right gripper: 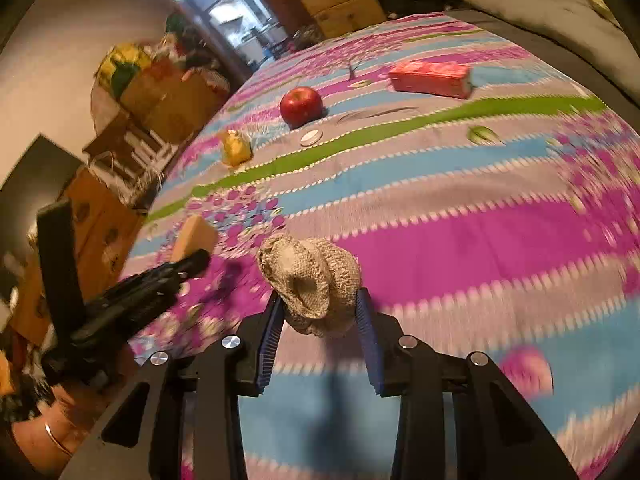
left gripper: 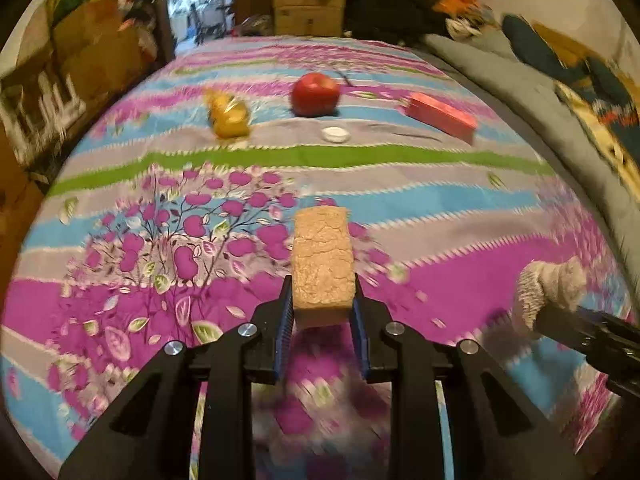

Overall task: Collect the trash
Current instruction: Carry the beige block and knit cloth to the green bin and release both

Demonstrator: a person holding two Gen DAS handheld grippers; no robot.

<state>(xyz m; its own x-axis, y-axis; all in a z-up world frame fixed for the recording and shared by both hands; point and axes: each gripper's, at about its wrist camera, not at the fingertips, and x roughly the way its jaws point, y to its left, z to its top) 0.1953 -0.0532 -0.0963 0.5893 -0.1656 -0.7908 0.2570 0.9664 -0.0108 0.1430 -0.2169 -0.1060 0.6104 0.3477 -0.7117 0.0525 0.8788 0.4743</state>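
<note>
Over the flowered bedsheet (left gripper: 440,280), your left gripper (left gripper: 323,304) clamps a tan cracked sponge block (left gripper: 323,264); your right gripper (right gripper: 320,312) pinches a crumpled beige mesh wad (right gripper: 310,276), which could slip if swung quickly.

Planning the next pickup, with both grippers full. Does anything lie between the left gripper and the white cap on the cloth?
Nothing visible does. Only bare cloth lies between the left gripper, shut on the tan block, and the white cap.

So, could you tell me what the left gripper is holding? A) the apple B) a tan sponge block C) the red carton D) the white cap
B: the left gripper is clamped on the sponge block, while the apple, cap and carton lie farther off on the cloth.
</note>
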